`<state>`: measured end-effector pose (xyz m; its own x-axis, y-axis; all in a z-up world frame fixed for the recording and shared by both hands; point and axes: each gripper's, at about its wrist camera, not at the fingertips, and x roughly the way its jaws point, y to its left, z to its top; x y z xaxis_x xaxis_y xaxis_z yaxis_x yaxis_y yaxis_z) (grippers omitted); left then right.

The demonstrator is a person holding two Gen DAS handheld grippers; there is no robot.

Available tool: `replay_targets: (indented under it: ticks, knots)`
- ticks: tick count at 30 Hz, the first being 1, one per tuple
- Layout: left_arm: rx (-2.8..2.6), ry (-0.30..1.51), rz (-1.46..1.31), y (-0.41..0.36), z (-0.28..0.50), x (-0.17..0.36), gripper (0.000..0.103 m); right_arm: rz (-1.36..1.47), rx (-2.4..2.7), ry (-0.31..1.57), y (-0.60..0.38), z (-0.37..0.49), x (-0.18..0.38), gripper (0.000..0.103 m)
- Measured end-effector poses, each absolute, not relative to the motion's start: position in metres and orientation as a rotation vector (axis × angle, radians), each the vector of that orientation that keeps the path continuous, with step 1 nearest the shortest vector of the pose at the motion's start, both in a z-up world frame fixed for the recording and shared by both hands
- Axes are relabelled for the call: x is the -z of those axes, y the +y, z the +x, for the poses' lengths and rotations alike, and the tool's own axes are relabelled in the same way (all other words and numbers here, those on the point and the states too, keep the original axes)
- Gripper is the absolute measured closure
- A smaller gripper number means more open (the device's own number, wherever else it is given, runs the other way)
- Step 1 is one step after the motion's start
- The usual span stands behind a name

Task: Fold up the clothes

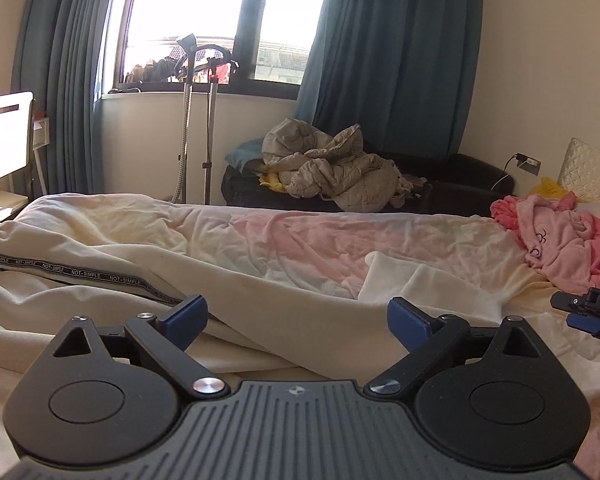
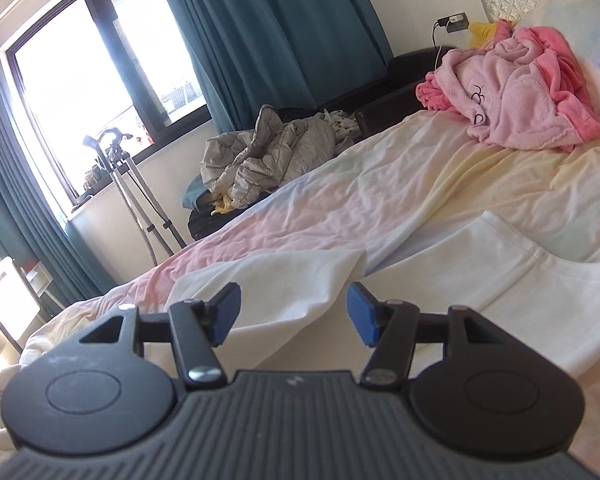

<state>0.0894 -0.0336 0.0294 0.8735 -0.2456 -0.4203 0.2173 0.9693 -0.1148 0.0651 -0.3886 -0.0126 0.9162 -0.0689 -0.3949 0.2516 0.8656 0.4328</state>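
Now, left wrist view
Left gripper (image 1: 298,322): jaws spread wide, blue pads well apart, nothing held between them.
Cream trousers (image 1: 112,276): spread across the bed just ahead of the pads, with a black "NOT-SIMPLE" stripe (image 1: 80,273) running along one leg.
Waistband: cut off at the left edge of the frame, so only a gathered corner shows.
Open room: a bare stretch of pink-and-cream bedsheet (image 1: 300,236) lies beyond the trousers up to the bed's far edge.
Pink robe (image 1: 556,240): heaped at the far right of the bed, well apart from the trousers.
Right gripper (image 1: 592,316): only a dark tip enters at the right edge; its opening is hard to judge from this side.
Beyond the bed: grey quilted jacket (image 1: 324,164) piled on a black sofa (image 1: 460,180).

Right wrist view
Right gripper (image 2: 294,312): jaws parted, somewhat less wide than the left pair, gripping nothing.
Trouser legs (image 2: 460,276): white hems lie directly past the pads, one hem edge between them.
Open room: wrinkled sheet runs clear from the hems up to the robe.
Hidden: cloth under the gripper body is blocked; the lower left corner shows possibly a waistband, too blurred to confirm.
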Motion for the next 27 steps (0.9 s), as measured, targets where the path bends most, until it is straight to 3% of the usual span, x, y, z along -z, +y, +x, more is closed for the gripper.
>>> replay_targets:
  ticks: [9,27]
  knots:
    - [0.211,0.465,0.016,-0.052,0.093,0.021,0.005,0.437,0.139,0.396,-0.372,0.077,0.02,0.043]
    - [0.21,0.524,0.083,-0.059,0.085,0.051,0.003,0.417,0.121,0.443,-0.358,0.095,0.038,0.042]
